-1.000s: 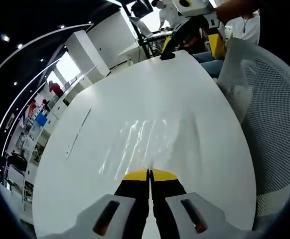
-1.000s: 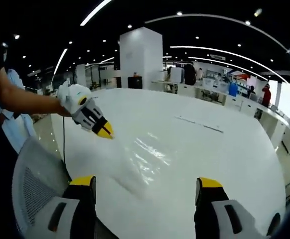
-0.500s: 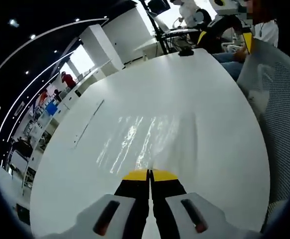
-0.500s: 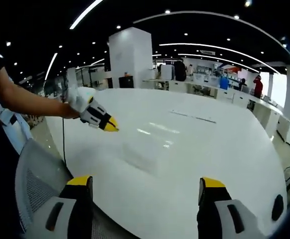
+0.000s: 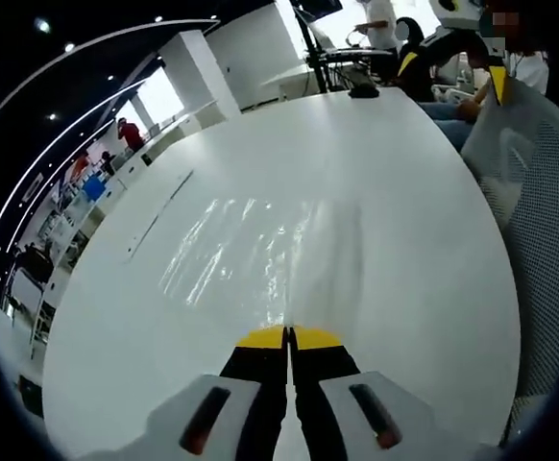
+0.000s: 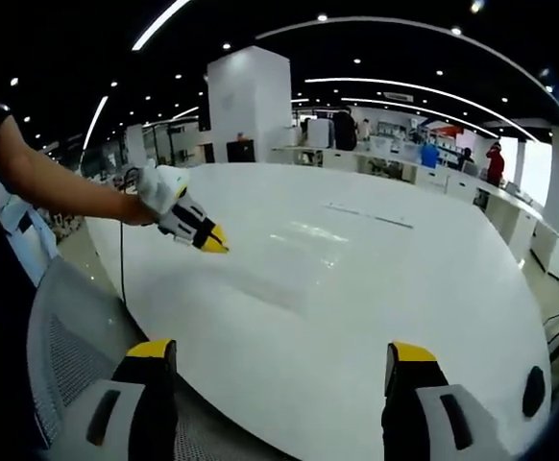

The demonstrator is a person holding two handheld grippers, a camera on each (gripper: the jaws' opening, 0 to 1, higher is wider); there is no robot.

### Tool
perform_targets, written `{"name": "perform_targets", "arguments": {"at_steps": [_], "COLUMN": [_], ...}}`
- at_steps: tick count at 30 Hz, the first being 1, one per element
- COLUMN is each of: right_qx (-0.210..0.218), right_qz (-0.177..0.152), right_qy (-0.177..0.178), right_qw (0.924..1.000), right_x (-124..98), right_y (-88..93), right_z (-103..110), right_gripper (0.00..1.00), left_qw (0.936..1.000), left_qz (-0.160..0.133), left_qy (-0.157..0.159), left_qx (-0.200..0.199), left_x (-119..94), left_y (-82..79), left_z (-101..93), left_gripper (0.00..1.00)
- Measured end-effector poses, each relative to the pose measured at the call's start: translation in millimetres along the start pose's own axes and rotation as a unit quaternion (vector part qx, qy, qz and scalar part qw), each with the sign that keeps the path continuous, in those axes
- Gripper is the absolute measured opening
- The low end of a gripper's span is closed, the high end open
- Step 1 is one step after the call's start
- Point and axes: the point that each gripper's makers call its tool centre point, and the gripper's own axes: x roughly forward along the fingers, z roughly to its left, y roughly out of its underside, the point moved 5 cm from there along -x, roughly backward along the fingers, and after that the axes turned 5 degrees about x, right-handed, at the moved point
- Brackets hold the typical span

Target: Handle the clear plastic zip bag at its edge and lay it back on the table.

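A large open-plan office with ceiling strip lights is stretching out behind a broad white oval surface [image 5: 395, 250], and a mesh chair back [image 5: 539, 221] is standing just off the right side of the left gripper [image 5: 289, 338]. The left gripper is showing its 2 yellow-tipped jaws pressed fully together, and the near edge of the clear plastic zip bag [image 5: 260, 254] is running into the closed tips, so it appears to be pinching the bag at that edge. The bag is spreading forward from those tips across the surface, glinting, and looking nearly flat. In the right gripper view the left gripper [image 6: 212, 246] is reaching in from the left on a person's bare arm [image 6: 59, 187], its tip low over the surface at the bag's [image 6: 289, 264] edge; whether the pinched edge is touching the surface there is hard to tell. The right gripper [image 6: 279, 357] is hanging back from the surface's near rim with its 2 jaws spread wide, carrying nothing. Judging by this, the grasp at the edge is done and the bag is mostly laid down; what seems left is lowering the last edge and letting go.
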Motion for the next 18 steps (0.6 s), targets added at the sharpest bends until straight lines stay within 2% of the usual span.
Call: {"name": "perform_targets", "arguments": {"at_steps": [6,18], "right_qx": [0.001,-0.002], "right_qz": [-0.001,0.004], "right_qy": [-0.001,-0.009], "right_qw": [1.0,1.0], "right_x": [1,2], "right_y": [-1.3,2.0], "right_z": [0,1], "right_gripper": [0.9,0.93], "left_qw": [0.9998,0.9989], "left_qz": [0.005,-0.004], "left_qy": [0.02,0.044], "left_qx": [-0.007,-0.016], "left_x": [0,-11], "left_y": [6.7,5.3], "left_z": [-9.2,-28.2], "left_gripper": [0.05,0.1]}}
